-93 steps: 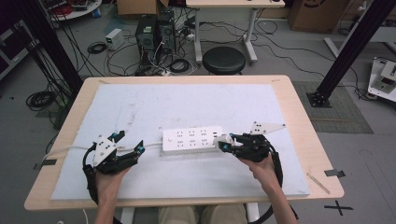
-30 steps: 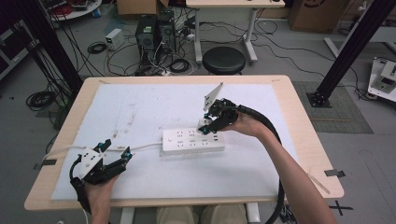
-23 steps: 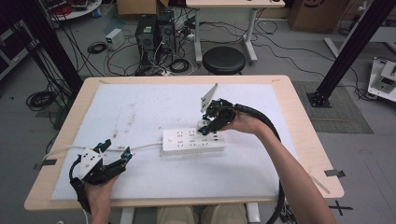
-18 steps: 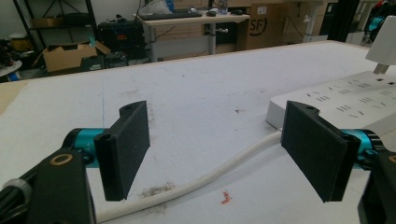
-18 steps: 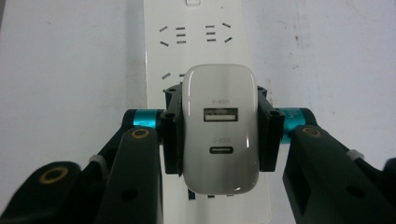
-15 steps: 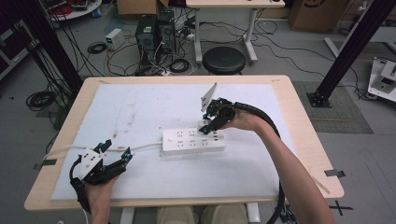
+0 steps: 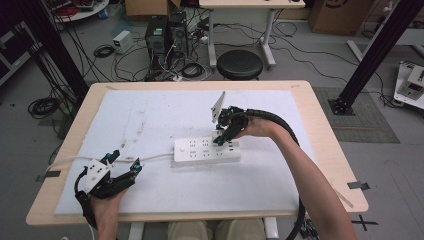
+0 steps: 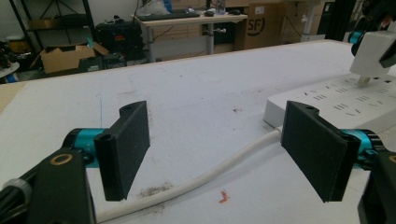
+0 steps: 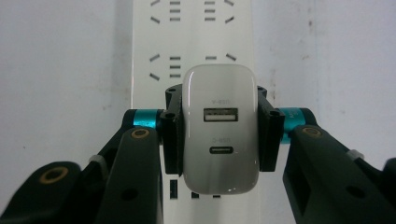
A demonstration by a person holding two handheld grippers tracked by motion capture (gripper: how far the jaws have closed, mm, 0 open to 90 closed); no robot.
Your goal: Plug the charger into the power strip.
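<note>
One white charger (image 9: 220,130), clamped on both sides by the right gripper (image 9: 219,135), directly above one white power strip (image 7: 207,150) near the middle of the desk (image 7: 320,125). In the left gripper view, prongs at the charger's underside right at the strip's top face; whether seated cannot be told. Two ports on the charger's face, one rectangular, one oval, each with faint grey lettering too blurred to read. No readable writing on the strip. "SF" printed on a cardboard box (image 8: 261,23) beyond the far edge. Left gripper (image 7: 122,167) wide open and holding nothing near the near left corner, one white cable (image 8: 224,170) running between its jaws untouched. Plenty of bare white mat (image 7: 165,107) toward the far edge, and more along the near edge and toward the right.
</note>
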